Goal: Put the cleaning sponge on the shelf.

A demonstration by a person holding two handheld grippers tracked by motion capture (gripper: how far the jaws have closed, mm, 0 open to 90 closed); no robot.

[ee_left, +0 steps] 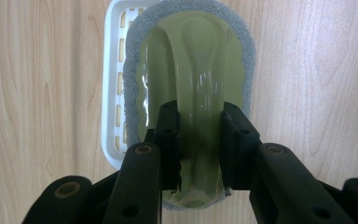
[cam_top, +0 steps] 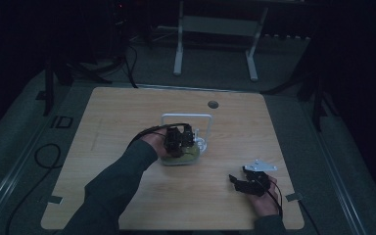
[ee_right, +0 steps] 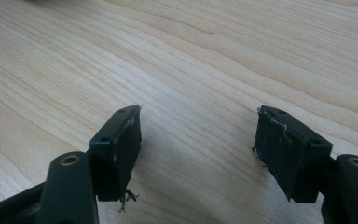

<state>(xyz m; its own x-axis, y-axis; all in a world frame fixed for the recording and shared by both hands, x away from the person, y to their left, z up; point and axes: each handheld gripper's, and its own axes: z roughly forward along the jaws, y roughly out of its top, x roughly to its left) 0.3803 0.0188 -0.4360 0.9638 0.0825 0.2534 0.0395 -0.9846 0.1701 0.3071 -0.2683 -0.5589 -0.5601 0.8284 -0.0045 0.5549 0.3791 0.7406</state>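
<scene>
A scrubber (ee_left: pixel 191 56) with a glossy green plastic grip and a grey pad rim lies over a white slotted holder (ee_left: pixel 112 93). My left gripper (ee_left: pixel 199 112) points down at it, its two black jaws closed against the sides of the raised green ridge. In the high view the left gripper (cam_top: pixel 178 139) is at the table's middle, above the scrubber (cam_top: pixel 188 157) and the white holder (cam_top: pixel 186 117). My right gripper (ee_right: pixel 198 121) hovers low over bare wood with its jaws wide apart and nothing between them. In the high view the right gripper (cam_top: pixel 236 180) is at the front right.
The wooden table (cam_top: pixel 107 122) has a round cable hole (cam_top: pixel 213 104) near its far edge. A white frame stand (cam_top: pixel 215 29) is on the floor beyond the table. Cables trail on the floor at the left (cam_top: pixel 44 156).
</scene>
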